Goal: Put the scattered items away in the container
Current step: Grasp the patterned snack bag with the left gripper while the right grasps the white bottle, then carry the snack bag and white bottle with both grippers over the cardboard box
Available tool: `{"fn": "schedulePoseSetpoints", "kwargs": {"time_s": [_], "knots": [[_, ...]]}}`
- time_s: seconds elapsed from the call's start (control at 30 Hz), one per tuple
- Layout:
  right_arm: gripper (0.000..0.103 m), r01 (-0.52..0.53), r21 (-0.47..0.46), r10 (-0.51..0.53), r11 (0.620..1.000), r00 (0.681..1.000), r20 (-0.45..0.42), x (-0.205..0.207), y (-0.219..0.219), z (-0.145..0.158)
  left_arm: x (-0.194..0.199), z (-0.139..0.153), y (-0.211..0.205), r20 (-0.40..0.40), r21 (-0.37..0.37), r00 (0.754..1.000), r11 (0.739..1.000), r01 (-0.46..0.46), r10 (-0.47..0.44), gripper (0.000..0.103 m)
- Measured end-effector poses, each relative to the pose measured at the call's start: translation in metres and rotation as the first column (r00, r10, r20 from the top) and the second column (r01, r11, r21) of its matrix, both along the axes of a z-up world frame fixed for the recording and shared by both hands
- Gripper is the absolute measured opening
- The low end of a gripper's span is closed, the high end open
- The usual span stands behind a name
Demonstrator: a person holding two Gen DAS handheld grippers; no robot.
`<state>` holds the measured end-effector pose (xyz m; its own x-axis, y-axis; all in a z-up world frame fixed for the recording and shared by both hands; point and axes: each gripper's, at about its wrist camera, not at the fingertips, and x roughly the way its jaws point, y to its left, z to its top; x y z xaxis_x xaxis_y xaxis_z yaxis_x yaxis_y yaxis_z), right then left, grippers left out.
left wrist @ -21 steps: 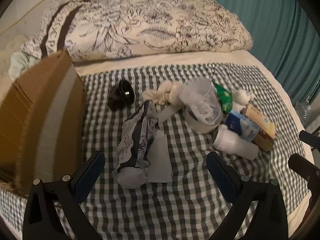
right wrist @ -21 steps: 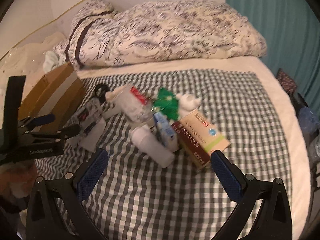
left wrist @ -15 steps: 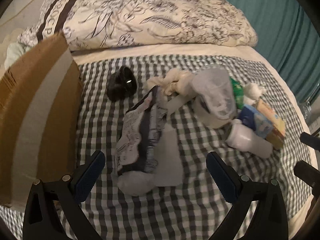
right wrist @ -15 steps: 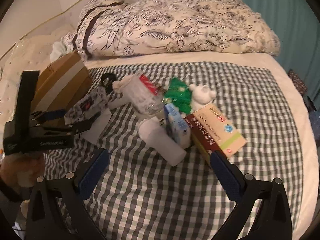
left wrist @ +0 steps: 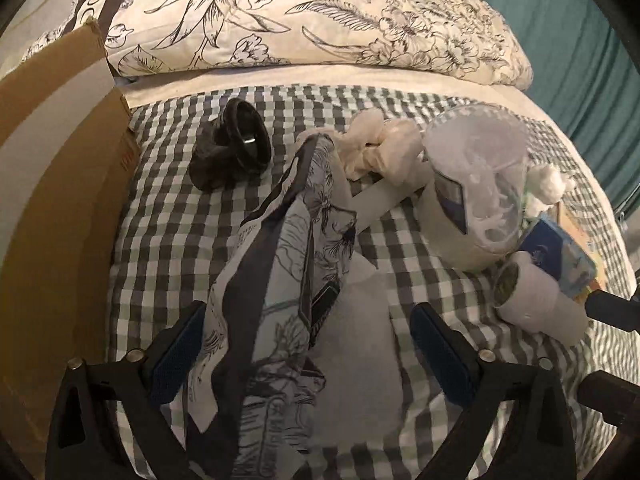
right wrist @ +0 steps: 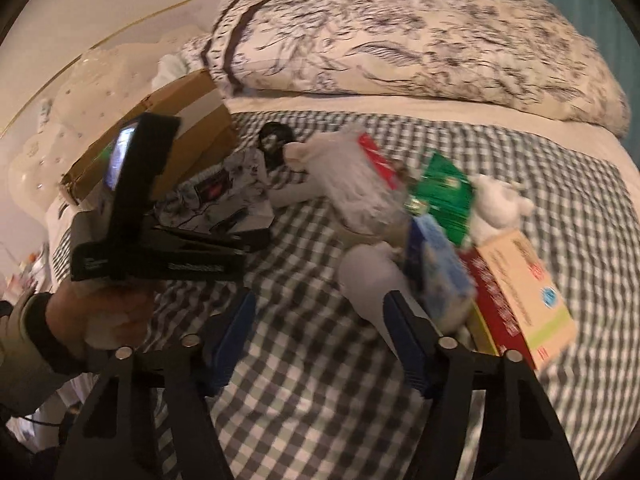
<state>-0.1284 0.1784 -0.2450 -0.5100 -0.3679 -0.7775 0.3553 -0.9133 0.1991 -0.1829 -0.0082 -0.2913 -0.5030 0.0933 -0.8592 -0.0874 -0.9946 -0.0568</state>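
A floral-print pouch (left wrist: 280,300) lies on the checked blanket, between the open fingers of my left gripper (left wrist: 308,344); it also shows in the right wrist view (right wrist: 216,196). The cardboard box (left wrist: 52,184) stands at the left, also seen in the right wrist view (right wrist: 192,120). My right gripper (right wrist: 320,336) is open and empty, its right finger beside a white bottle (right wrist: 372,280). Further items lie scattered: a black ring-shaped object (left wrist: 232,144), a clear plastic cup (left wrist: 476,184), a blue carton (right wrist: 440,268), a green packet (right wrist: 444,196), a red and tan box (right wrist: 520,296).
A floral duvet (left wrist: 300,12) is piled at the head of the bed. A teal curtain (left wrist: 580,32) hangs on the right. A white cloth bundle (left wrist: 380,144) and a white soft toy (right wrist: 500,204) lie among the items. The left gripper's body (right wrist: 152,240) crosses the right wrist view.
My left gripper has moved forward and down, so the floral pouch now sits between its fingers. My right gripper has moved closer to the white bottle and blue carton.
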Motion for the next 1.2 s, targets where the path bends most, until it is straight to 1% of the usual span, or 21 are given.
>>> {"fn": "schedulePoseSetpoints", "kwargs": {"time_s": [0.03,0.1,0.13,0.17,0.2,0.23,0.27,0.33,0.4,0.43,0.47,0.53,0.57,0.67,0.8,0.83,0.9,0.97,1.07,1.2], "knots": [[0.059,-0.006,0.001,0.006,1.000,1.000,0.006,-0.003,-0.001,-0.003,-0.001,-0.002,0.000,0.000,-0.006,1.000,1.000,-0.003,0.003,0.093],[0.054,-0.019,0.016,0.019,1.000,1.000,0.021,-0.010,-0.005,-0.011,-0.002,-0.003,-0.002,-0.004,-0.014,1.000,1.000,-0.007,0.007,0.089],[0.054,-0.023,0.028,0.022,0.999,0.999,0.024,-0.013,-0.006,-0.015,-0.002,-0.004,-0.003,-0.008,-0.016,1.000,1.000,-0.008,0.008,0.083],[0.054,-0.024,0.036,0.023,0.999,1.000,0.019,-0.014,-0.006,-0.017,-0.002,-0.004,-0.004,-0.010,-0.022,1.000,1.000,-0.011,0.011,0.074],[0.054,-0.021,0.040,0.021,0.999,1.000,0.009,-0.016,-0.006,-0.018,-0.002,-0.004,-0.006,-0.014,-0.031,1.000,0.999,-0.015,0.015,0.070],[0.054,-0.015,0.046,0.015,0.999,1.000,0.000,-0.018,-0.005,-0.018,-0.002,-0.004,-0.007,-0.018,-0.038,1.000,0.999,-0.020,0.020,0.062],[0.054,-0.005,0.053,0.006,0.999,1.000,-0.005,-0.020,-0.004,-0.018,-0.002,-0.003,-0.009,-0.019,-0.037,1.000,0.999,-0.022,0.022,0.058],[0.054,0.015,0.071,-0.014,0.997,1.000,-0.007,-0.025,-0.001,-0.018,-0.003,-0.003,-0.011,-0.020,-0.028,0.999,0.999,-0.027,0.026,0.052],[0.054,0.043,0.110,-0.042,0.993,0.999,-0.005,-0.030,0.003,-0.020,-0.003,-0.001,-0.012,-0.020,-0.024,0.999,0.999,-0.026,0.025,0.049],[0.054,0.054,0.132,-0.055,0.990,0.998,0.002,-0.032,0.003,-0.022,-0.003,-0.001,-0.012,-0.019,-0.017,1.000,1.000,-0.019,0.018,0.043],[0.054,0.055,0.138,-0.058,0.989,0.998,0.018,-0.035,0.005,-0.026,-0.002,0.000,-0.012,-0.019,-0.010,1.000,1.000,-0.012,0.012,0.038],[0.054,0.050,0.156,-0.060,0.986,0.996,0.060,-0.043,0.008,-0.038,0.000,0.002,-0.009,-0.022,-0.010,1.000,1.000,-0.005,0.005,0.036],[0.054,0.046,0.177,-0.059,0.983,0.996,0.070,-0.044,0.007,-0.043,0.000,0.003,-0.009,-0.022,-0.006,1.000,1.000,-0.002,0.002,0.031],[0.054,0.031,0.216,-0.055,0.976,0.993,0.108,-0.047,0.005,-0.056,0.002,0.005,-0.011,-0.021,0.011,1.000,1.000,-0.004,0.004,0.024],[0.051,0.044,0.198,-0.070,0.979,0.990,0.125,-0.051,0.011,-0.061,0.007,0.012,-0.015,-0.028,0.030,1.000,1.000,0.000,0.001,0.022],[0.050,0.049,0.201,-0.075,0.978,0.989,0.125,-0.051,0.011,-0.061,0.009,0.016,-0.016,-0.036,0.030,0.999,1.000,0.002,-0.001,0.022],[0.046,0.055,0.214,-0.082,0.975,0.989,0.119,-0.051,0.010,-0.060,0.012,0.023,-0.017,-0.049,0.029,0.999,1.000,0.006,-0.005,0.022],[0.044,0.067,0.207,-0.093,0.976,0.989,0.117,-0.049,0.011,-0.056,0.016,0.033,-0.020,-0.068,0.030,0.998,1.000,0.006,-0.004,0.022],[0.043,0.108,0.164,-0.128,0.981,0.985,0.113,-0.046,0.019,-0.046,0.023,0.052,-0.025,-0.100,0.036,0.995,0.999,0.007,-0.003,0.022],[0.043,0.157,0.109,-0.165,0.982,0.984,0.068,-0.031,0.026,-0.017,0.036,0.079,-0.030,-0.152,0.040,0.988,0.999,0.013,-0.007,0.022]]}}
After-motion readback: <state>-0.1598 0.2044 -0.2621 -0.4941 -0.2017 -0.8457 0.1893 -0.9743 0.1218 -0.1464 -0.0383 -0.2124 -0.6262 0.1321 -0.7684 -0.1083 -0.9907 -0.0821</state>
